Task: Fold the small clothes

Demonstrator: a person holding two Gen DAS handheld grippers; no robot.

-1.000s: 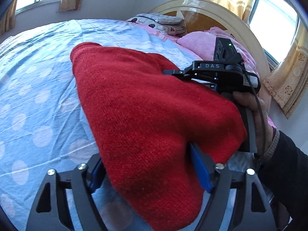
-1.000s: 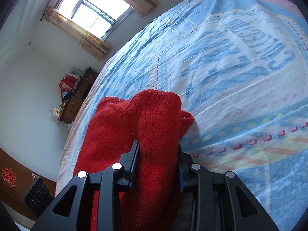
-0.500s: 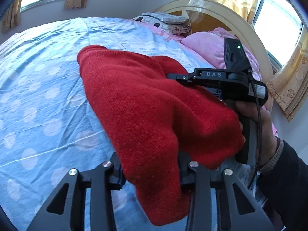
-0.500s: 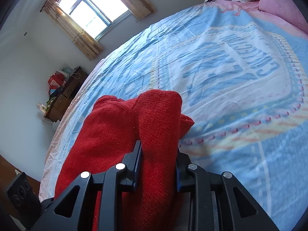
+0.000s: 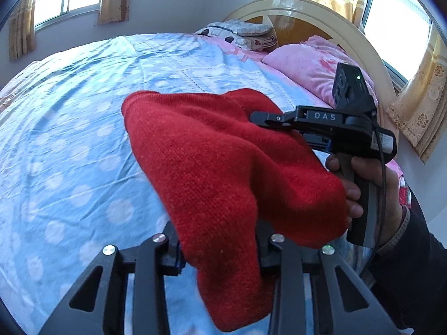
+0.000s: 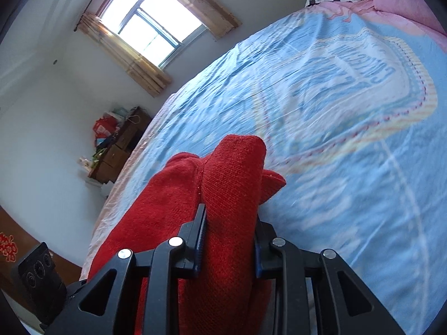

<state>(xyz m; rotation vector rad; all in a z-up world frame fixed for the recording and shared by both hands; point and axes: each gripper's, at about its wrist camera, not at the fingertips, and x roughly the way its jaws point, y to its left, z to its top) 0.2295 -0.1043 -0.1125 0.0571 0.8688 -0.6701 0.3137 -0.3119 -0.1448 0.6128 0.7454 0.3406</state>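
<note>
The red knit garment (image 5: 223,167) hung in the air above the bed (image 5: 69,139), bunched into a thick roll and carried at both ends. Its long axis ran from the left tool (image 5: 220,248), which was clamped on the near end with a loose flap drooping below the jaws, across to the right tool (image 5: 268,118), which pinched the far, upper end. Seen along its own fingers, the right tool (image 6: 227,240) was closed on a doubled fold of the knit (image 6: 232,195), the rest of the cloth trailing down to its left. Neither hand looked nearer than the other; the garment lay directly between them, so I judged the coming move would depend on lowering it onto the sheet below. Only the left view showed the right hand (image 5: 360,184) on its handle, the pink pillow (image 5: 313,67) and the headboard (image 5: 321,19); only the right view showed the sheet's printed emblem (image 6: 349,75) and a cluttered dresser (image 6: 120,145) by the wall.
</note>
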